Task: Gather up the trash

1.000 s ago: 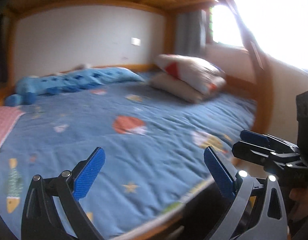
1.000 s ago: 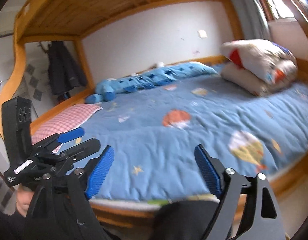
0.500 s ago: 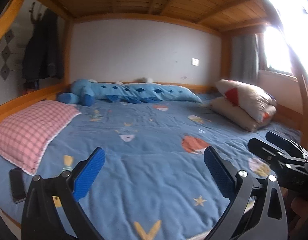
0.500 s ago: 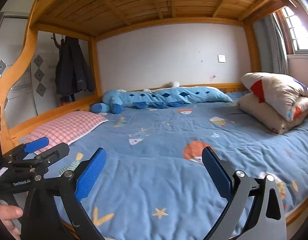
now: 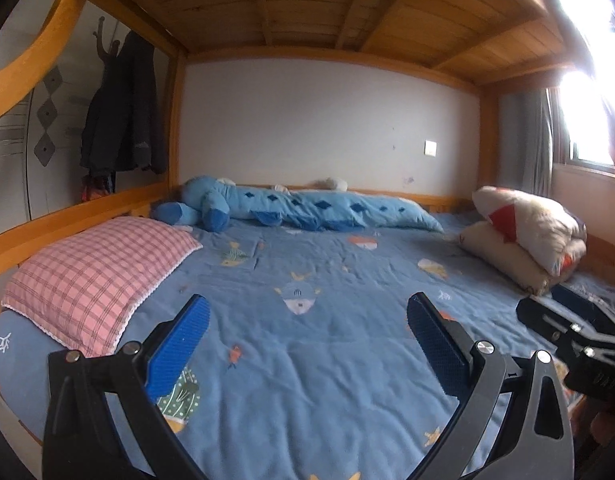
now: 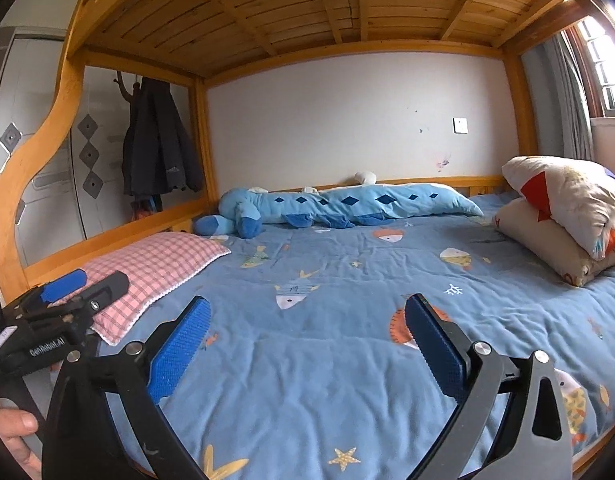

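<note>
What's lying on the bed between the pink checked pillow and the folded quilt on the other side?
Only blue fish-print bedspread shows between the pink checked pillow and the folded quilt in both wrist views; no trash there.

**Bunk bed, bedding and coat**

I am looking at a blue fish-print quilt (image 6: 347,280) lying across the wooden bunk bed (image 6: 67,92). A pink checked pillow (image 5: 95,268) is resting at its left, a long blue plush toy (image 6: 339,206) is lying along the wall, folded duvets (image 6: 563,212) are sitting right, and a dark coat (image 5: 123,108) is hanging behind.
</note>
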Demonstrator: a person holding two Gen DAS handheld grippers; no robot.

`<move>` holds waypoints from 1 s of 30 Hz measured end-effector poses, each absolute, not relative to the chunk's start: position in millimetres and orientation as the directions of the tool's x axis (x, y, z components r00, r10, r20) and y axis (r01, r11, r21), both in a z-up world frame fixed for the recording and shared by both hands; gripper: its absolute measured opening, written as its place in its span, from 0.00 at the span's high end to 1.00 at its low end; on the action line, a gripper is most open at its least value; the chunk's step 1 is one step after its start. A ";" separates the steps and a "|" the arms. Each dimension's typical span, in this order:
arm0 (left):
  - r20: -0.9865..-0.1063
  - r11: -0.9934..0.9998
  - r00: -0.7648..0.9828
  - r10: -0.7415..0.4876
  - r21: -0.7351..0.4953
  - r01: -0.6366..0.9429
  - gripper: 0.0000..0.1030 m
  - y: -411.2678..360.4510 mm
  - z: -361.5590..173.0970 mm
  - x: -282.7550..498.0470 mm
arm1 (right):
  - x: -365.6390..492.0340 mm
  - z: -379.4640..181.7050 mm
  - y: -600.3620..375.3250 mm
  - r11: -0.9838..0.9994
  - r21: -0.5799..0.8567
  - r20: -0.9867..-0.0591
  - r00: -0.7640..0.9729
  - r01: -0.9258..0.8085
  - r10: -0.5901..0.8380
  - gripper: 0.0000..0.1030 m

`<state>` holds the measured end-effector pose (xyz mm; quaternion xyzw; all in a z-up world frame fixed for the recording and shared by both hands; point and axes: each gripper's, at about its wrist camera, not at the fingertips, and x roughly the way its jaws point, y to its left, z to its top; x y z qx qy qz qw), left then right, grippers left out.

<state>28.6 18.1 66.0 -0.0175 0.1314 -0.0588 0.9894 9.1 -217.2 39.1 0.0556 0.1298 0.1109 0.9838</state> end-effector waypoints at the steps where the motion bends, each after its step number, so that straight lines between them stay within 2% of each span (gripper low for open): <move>1: -0.254 0.992 0.959 -0.124 -0.055 0.114 0.04 18.8 67.2 28.0 | 9.5 39.6 -217.4 0.970 0.138 -0.242 0.943 -0.200 0.228 0.08; 11: -0.216 0.991 0.967 -0.133 -0.034 0.129 0.04 11.7 76.2 19.4 | 9.1 36.7 -219.7 0.970 0.143 -0.259 0.938 -0.198 0.229 0.08; 30: -0.223 0.992 0.968 -0.116 0.015 0.123 0.04 -5.4 86.4 19.2 | 4.7 40.3 -227.1 0.967 0.157 -0.253 0.938 -0.200 0.235 0.08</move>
